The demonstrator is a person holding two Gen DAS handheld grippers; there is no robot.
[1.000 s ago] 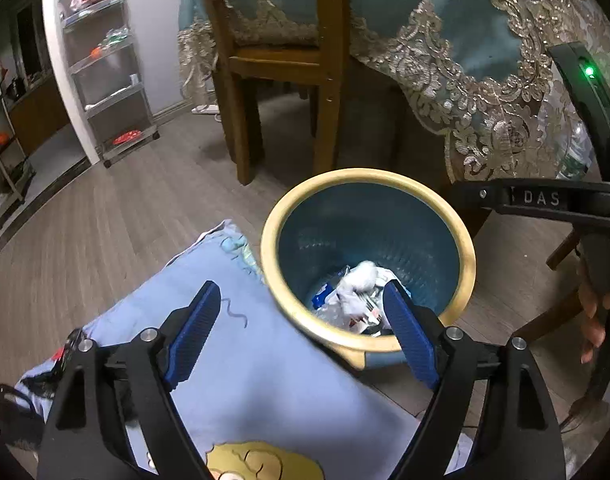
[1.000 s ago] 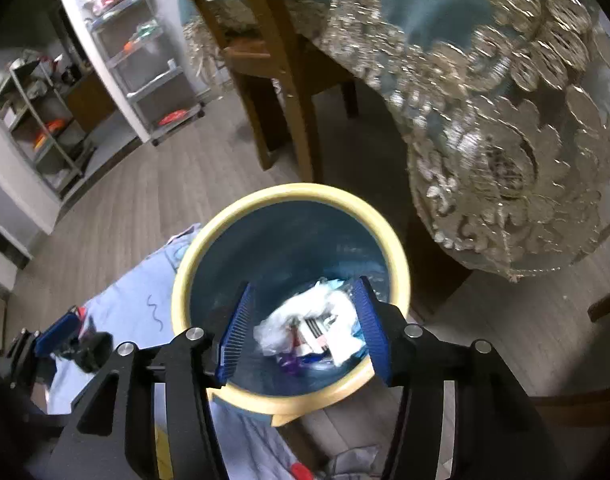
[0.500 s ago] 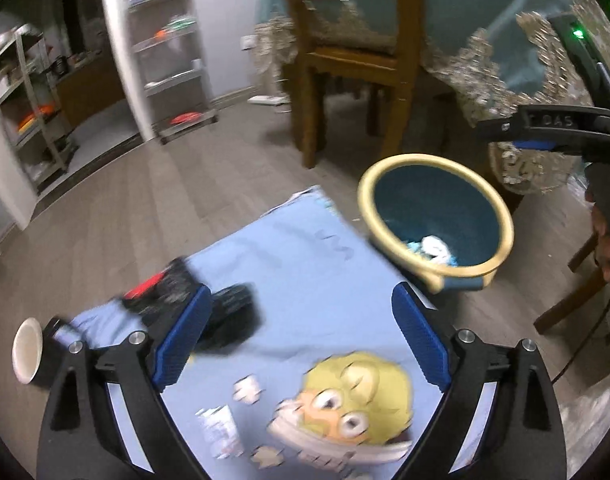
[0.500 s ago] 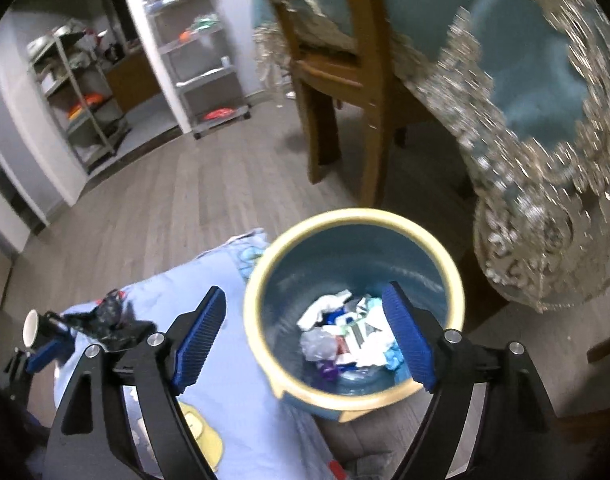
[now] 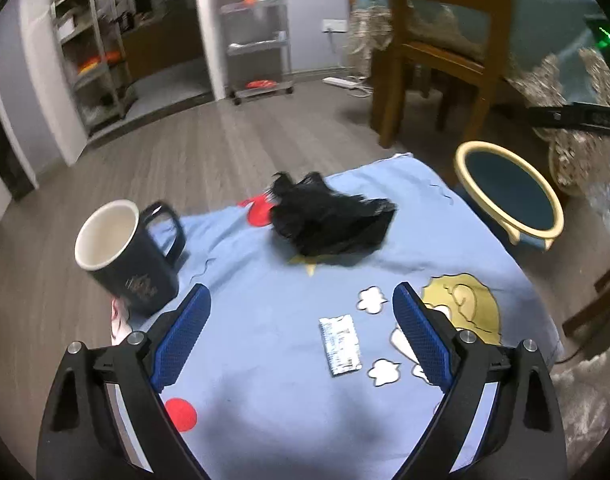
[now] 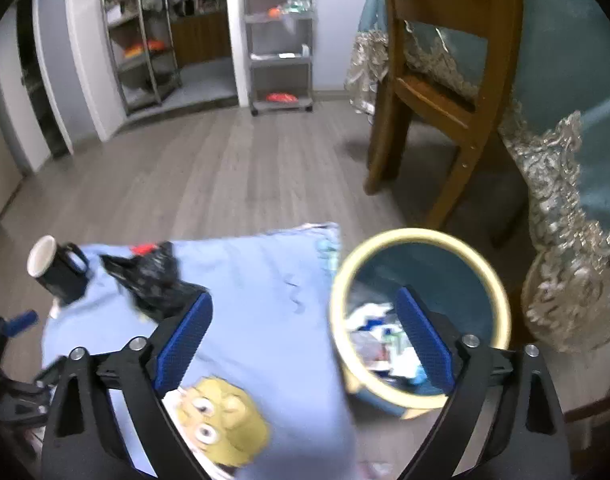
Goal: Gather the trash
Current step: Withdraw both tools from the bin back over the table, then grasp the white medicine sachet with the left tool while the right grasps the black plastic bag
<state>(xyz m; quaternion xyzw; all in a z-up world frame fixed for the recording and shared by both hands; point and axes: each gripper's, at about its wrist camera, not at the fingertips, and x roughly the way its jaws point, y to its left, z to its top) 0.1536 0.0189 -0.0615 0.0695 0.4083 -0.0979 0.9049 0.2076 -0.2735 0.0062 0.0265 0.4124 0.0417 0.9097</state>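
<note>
Left wrist view: we see the left tongs (image 5: 301,320) spread wide with nothing between the blue pads, hanging above a light blue cartoon-print cloth (image 5: 265,360) that covers the desk. A small silver wrapper (image 5: 340,345) lies flat on the cloth between the two pads, nearer the right one and touching neither. At 12 o'clock from the wrapper sits a crumpled black plastic bag (image 5: 329,220), also on the cloth. A dark mug (image 5: 125,256) with a white interior stands upright at 10 o'clock, at the cloth's left edge, handle pointing toward the bag. The trash bin (image 5: 509,190), teal inside with a yellow rim, stands at 2 o'clock just past the cloth's far right corner; its contents are hidden from this angle. A wooden chair (image 5: 437,52) stands beyond it.

Right wrist view: we see the right tongs (image 6: 305,332) also wide apart and holding nothing. The right pad overlaps the trash bin (image 6: 421,248) at 3 o'clock; mixed white and coloured scraps (image 6: 381,344) lie in its bottom. The cloth (image 6: 257,280) fills the lower left, with the black plastic bag (image 6: 153,280) at 10 o'clock and the mug (image 6: 57,272) further left. The wrapper does not show here. The left tongs (image 6: 13,332) appear partly at the frame's left edge.
</note>
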